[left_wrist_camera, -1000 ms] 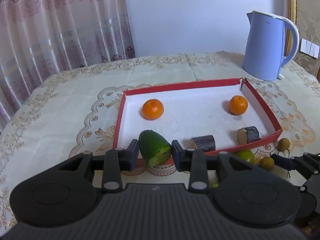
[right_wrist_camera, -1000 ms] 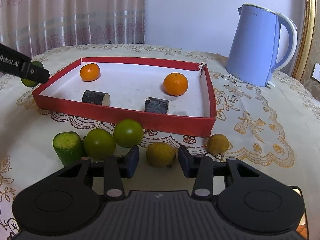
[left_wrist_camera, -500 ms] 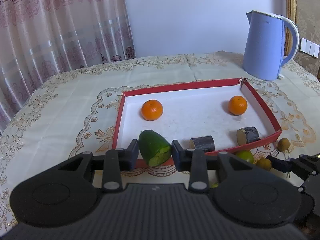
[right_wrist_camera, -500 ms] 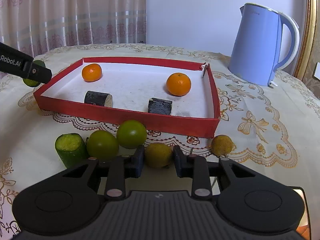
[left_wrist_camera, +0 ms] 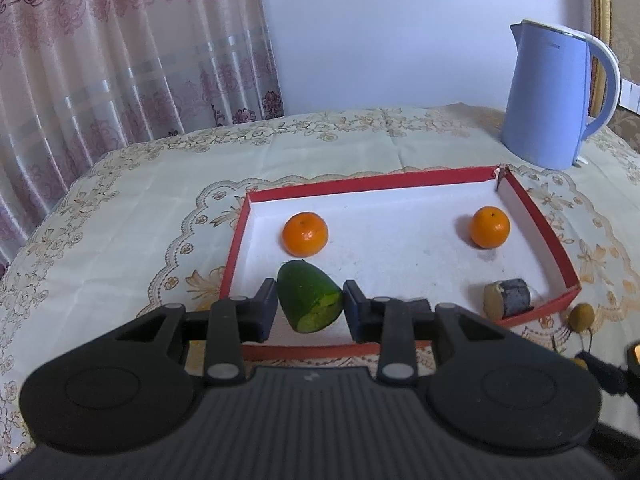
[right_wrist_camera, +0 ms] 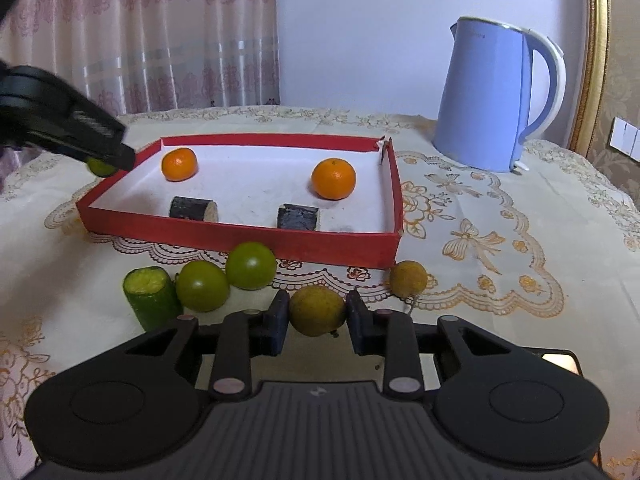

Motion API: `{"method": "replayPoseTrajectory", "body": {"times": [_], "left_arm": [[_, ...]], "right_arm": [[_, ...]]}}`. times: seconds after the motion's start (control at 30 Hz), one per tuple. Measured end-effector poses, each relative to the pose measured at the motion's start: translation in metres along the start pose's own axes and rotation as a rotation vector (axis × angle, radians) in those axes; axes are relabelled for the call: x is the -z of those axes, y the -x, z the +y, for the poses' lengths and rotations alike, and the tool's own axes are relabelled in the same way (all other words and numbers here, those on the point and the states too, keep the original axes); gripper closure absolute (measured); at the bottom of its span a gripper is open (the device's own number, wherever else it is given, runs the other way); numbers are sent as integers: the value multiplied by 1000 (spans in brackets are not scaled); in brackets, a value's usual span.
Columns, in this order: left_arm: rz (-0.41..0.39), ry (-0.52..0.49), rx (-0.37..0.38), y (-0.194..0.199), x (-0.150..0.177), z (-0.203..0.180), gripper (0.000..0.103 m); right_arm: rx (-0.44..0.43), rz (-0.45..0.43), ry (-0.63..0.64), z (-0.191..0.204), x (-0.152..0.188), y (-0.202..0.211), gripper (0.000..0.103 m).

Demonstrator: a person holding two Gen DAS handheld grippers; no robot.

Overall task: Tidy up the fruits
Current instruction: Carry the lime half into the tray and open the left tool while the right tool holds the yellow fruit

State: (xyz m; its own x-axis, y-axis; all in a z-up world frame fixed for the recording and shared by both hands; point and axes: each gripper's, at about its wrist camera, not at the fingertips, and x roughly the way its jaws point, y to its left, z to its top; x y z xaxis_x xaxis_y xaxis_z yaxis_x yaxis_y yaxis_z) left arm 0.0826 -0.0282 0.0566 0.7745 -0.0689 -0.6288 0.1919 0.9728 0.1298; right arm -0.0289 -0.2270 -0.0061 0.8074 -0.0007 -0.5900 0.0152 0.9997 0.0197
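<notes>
Left gripper [left_wrist_camera: 310, 306]: clamped on the green cucumber end [left_wrist_camera: 309, 296], low centre of the left wrist frame, over the red tray [left_wrist_camera: 532, 216].
Tray contents: 2 oranges [left_wrist_camera: 305, 234] [left_wrist_camera: 489, 227], 2 dark cut pieces [right_wrist_camera: 193, 209] [right_wrist_camera: 298, 216].
Lower left, right wrist frame: cucumber stub [right_wrist_camera: 150, 297], 2 green fruits [right_wrist_camera: 202, 286] [right_wrist_camera: 251, 265].
Right gripper [right_wrist_camera: 317, 316]: fingers closed against the yellow-brown fruit [right_wrist_camera: 318, 310], bottom centre.
Right of it: another yellow-brown fruit [right_wrist_camera: 408, 278].
</notes>
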Motion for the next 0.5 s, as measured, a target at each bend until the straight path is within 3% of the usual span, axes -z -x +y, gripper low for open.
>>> {"method": "replayPoseTrajectory", "body": {"times": [0.5], "left_arm": [[19,-8,-3,-21,-20,-12,71]], "right_arm": [[-21,-30,20,2,3,21,74]]}}
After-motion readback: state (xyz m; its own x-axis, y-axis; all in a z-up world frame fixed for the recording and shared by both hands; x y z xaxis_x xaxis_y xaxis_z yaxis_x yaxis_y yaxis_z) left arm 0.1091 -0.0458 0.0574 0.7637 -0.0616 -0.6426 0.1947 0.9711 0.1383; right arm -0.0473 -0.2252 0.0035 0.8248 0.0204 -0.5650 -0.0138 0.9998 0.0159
